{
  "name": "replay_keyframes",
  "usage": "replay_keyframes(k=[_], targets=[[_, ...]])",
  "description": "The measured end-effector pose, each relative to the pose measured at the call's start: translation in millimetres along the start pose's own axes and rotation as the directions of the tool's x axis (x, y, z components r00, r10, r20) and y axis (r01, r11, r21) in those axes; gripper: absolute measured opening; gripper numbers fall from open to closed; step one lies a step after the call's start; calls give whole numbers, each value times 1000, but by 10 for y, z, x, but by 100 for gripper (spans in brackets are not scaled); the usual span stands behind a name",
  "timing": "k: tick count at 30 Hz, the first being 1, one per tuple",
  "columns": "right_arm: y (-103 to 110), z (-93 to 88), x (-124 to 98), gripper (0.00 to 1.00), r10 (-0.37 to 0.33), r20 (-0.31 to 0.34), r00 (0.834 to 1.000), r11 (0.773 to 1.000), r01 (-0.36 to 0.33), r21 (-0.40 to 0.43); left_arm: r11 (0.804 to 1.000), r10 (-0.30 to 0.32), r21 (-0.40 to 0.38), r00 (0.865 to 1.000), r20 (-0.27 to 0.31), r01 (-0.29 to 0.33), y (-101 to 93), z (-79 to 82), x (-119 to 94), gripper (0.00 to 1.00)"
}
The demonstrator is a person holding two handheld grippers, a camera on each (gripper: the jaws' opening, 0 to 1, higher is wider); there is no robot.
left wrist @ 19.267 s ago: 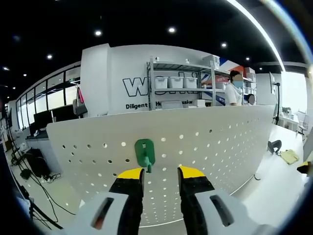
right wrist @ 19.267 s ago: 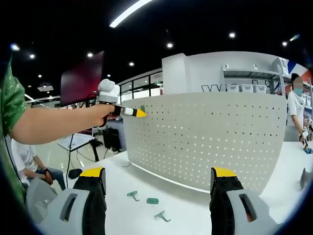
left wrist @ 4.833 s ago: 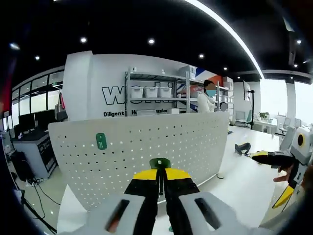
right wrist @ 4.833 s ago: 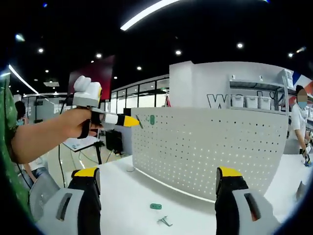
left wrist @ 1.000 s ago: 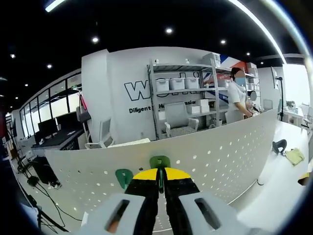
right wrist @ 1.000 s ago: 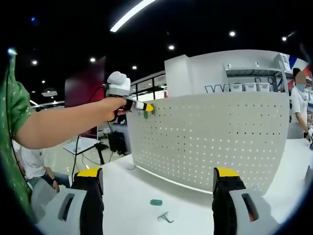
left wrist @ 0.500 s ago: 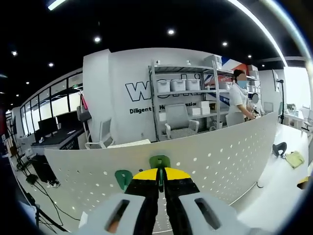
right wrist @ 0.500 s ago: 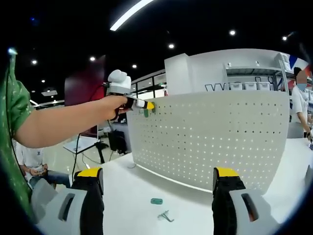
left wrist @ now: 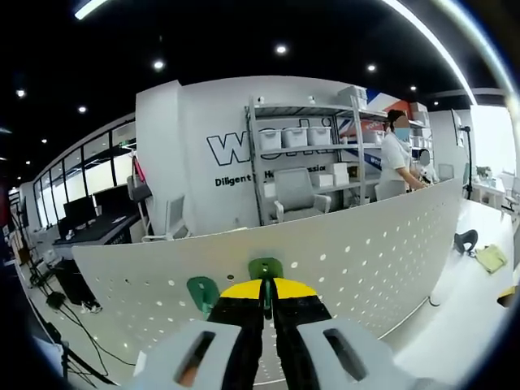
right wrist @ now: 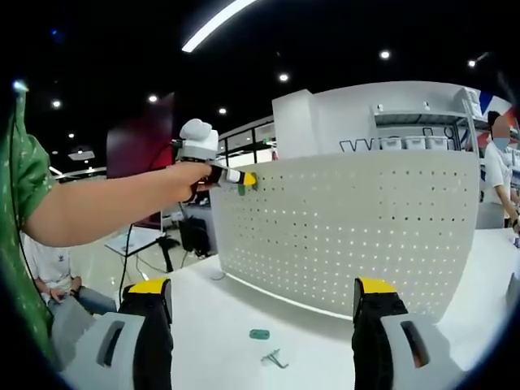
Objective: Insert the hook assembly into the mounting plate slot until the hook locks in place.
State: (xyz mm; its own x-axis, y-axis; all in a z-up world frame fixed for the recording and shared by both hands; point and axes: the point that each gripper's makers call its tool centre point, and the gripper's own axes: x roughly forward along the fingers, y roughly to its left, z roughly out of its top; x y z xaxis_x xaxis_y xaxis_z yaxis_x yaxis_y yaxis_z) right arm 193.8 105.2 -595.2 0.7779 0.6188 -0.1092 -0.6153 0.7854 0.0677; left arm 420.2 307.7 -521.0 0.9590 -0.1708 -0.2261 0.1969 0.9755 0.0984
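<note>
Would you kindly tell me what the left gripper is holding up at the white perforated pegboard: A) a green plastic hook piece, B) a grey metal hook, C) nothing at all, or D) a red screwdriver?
A: the left gripper is shut on a green plastic hook piece at the white perforated pegboard, beside another green hook piece already on the board.

The white perforated pegboard panel looks like matt painted metal; the small green hook piece is smooth plastic; the white tabletop is smooth, faintly glossy.

Bright ceiling strip + spot lights, sharp centre, strong fisheye warp at edges.
</note>
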Motion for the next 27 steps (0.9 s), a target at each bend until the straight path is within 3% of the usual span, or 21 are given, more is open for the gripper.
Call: replay_keyframes(k=[27], targets=[[-29, -19, 0, 94, -7, -3, 1000, 1000, 7, 4, 1000, 12, 7, 1000, -12, -12, 15, -58, 49, 3]])
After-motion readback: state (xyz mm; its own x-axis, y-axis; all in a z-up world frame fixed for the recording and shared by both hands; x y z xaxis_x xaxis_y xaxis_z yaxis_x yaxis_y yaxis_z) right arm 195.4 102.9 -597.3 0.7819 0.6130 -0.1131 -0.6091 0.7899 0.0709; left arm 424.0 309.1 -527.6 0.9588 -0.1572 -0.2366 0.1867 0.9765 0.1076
